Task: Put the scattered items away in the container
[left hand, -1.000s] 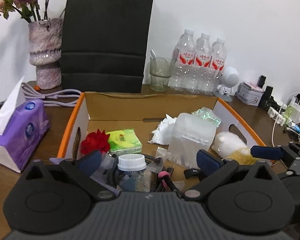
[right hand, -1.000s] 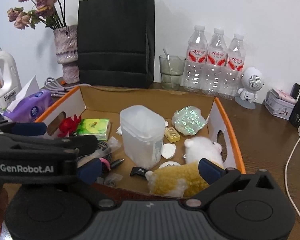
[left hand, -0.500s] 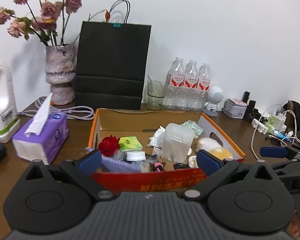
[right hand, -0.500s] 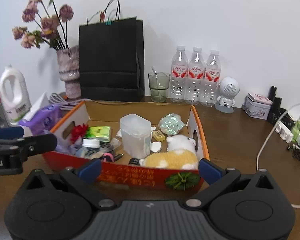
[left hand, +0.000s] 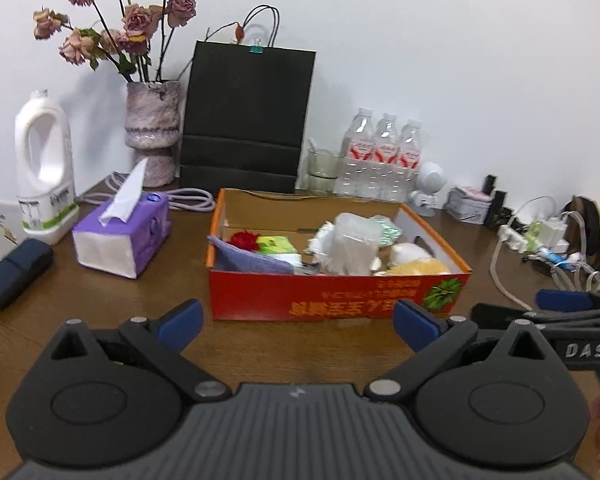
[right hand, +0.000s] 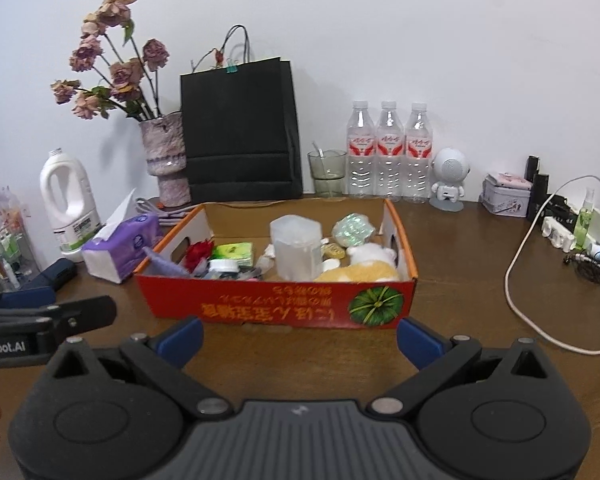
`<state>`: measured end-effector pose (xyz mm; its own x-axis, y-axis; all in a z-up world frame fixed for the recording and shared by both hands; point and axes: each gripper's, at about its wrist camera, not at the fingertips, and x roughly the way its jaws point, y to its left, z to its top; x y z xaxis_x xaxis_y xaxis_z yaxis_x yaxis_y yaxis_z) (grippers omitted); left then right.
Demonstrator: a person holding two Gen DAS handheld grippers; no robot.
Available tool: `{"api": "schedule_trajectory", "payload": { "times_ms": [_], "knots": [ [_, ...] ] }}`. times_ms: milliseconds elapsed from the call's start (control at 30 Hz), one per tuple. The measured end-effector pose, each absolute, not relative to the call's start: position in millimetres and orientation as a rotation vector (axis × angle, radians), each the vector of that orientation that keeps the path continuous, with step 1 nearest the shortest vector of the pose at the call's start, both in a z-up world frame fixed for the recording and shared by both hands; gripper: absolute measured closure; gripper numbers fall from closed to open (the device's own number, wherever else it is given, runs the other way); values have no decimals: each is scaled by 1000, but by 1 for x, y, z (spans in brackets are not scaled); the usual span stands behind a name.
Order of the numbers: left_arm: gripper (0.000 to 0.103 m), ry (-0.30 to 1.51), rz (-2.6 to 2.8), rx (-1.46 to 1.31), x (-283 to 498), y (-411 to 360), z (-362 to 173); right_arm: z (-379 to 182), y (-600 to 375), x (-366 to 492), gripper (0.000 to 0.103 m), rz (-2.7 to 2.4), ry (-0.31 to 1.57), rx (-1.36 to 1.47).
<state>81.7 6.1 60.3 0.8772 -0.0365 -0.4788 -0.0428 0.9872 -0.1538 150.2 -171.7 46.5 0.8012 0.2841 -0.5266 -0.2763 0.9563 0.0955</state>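
My left claw [left hand: 298, 320] and right claw [right hand: 299, 336] both hang spread and empty over the table [right hand: 460, 320], short of the red box [right hand: 276, 304]. The box holds the plush toy [right hand: 360, 270], clear tub [right hand: 296, 248] and green packet [right hand: 234, 251].

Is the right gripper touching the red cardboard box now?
Apart. In the right wrist view, bare brown table shows between the open right gripper fingertips and the front wall of the red cardboard box; nothing sits between the jaws.
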Motion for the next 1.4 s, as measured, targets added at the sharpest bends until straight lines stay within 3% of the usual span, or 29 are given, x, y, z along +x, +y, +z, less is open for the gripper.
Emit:
{"api": "schedule_trajectory", "payload": {
  "times_ms": [500, 1400],
  "knots": [
    [0, 471, -10, -124, 63, -9, 23, 4, -171, 132, 0, 264, 566, 31],
    [0, 457, -7, -121, 62, -9, 19, 2, -165, 131, 0, 257, 545, 7]
  ]
}}
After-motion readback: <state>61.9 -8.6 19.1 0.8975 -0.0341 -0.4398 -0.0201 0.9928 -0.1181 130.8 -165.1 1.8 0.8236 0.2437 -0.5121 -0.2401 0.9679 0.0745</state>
